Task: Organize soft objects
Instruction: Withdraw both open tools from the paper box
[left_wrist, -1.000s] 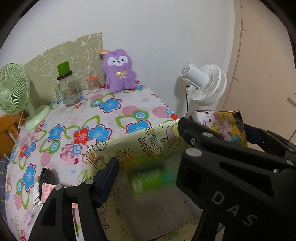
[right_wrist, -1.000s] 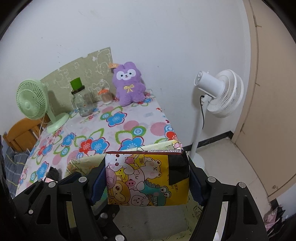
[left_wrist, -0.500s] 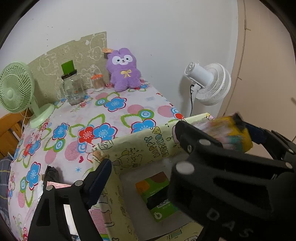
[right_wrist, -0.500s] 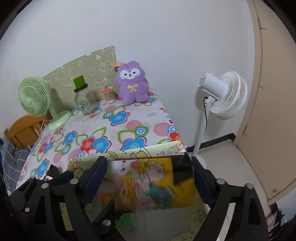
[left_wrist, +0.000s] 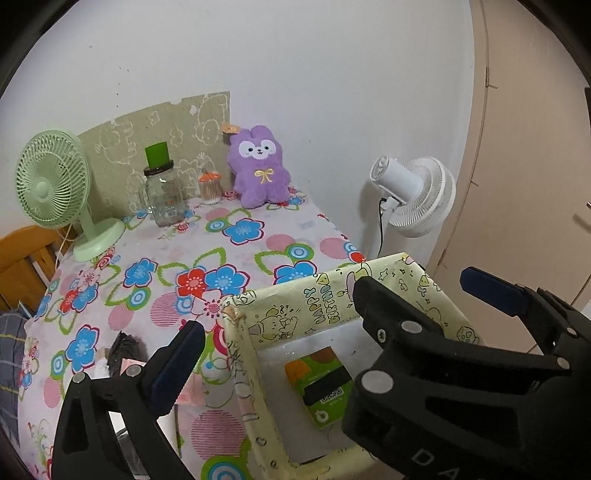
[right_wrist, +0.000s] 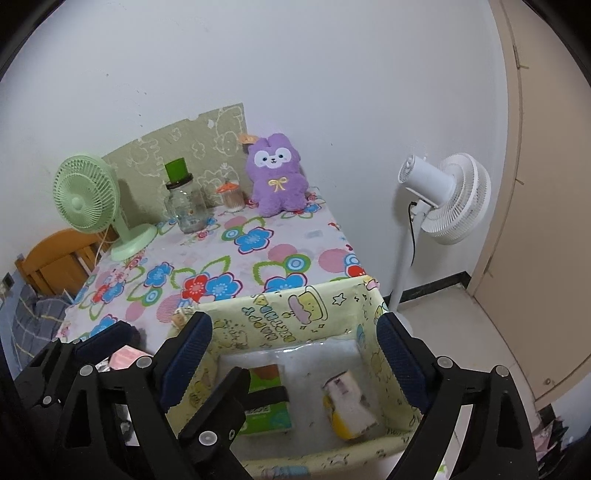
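Yellow-papered box (right_wrist: 295, 314) at table edge holds green packet (left_wrist: 321, 384) and yellow packet (right_wrist: 347, 406), dropped flat inside; left gripper (left_wrist: 332, 332) just opening wide, empty; right gripper (right_wrist: 295, 350) spread, empty.

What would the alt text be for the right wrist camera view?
The open right gripper, jaws just opened, hangs over a yellow cartoon-print box holding a green packet and a yellow packet. Behind, a floral-clothed table carries a purple plush.

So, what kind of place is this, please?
Probably a room in a home: a table under a flowered cloth, a purple plush rabbit against the white wall, and a white standing fan on the tiled floor.
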